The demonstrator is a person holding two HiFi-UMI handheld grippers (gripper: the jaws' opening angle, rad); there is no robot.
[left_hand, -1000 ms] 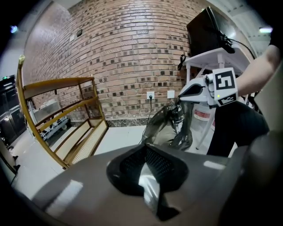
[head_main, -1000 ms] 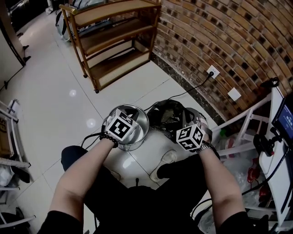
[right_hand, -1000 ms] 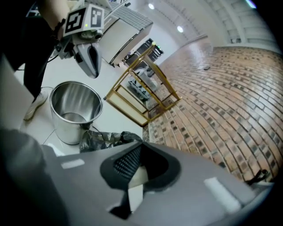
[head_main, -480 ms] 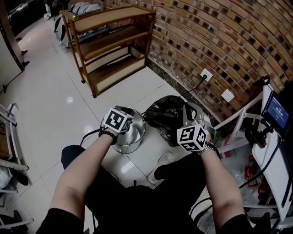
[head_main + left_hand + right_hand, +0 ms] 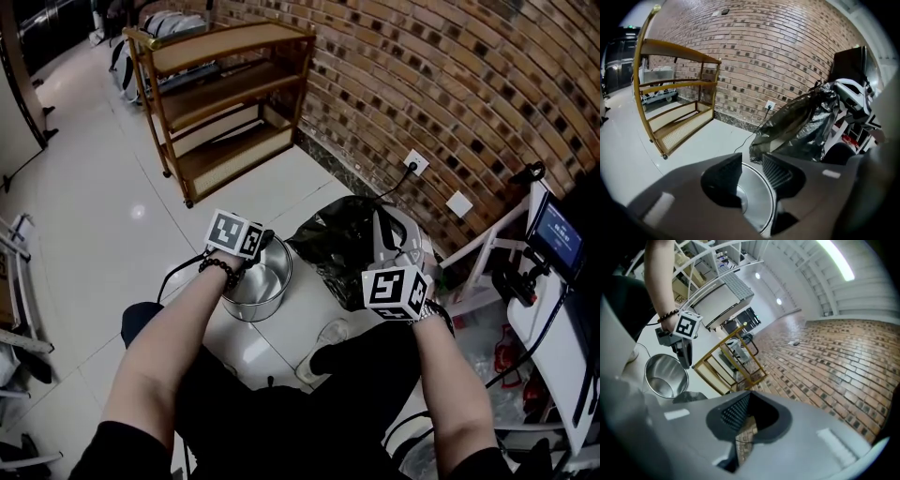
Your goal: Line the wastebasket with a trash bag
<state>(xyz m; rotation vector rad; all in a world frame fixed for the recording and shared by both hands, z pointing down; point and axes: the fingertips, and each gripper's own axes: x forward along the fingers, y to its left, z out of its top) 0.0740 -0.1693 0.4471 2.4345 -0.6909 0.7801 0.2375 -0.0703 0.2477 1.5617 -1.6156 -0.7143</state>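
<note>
Two grippers noted: our left gripper [image 5: 265, 240] jaws are opening, steel wastebasket [image 5: 255, 286] rim between them; our right gripper [image 5: 382, 230] jaws pinch the black trash bag [image 5: 336, 248] tight.

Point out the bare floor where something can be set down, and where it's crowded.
Widest free patch: the white tile floor left of the steel wastebasket, up to the wooden shelf. Crowded: right of the trash bag, where a white stand sits close to the brick wall, and near the person's shoe.
</note>
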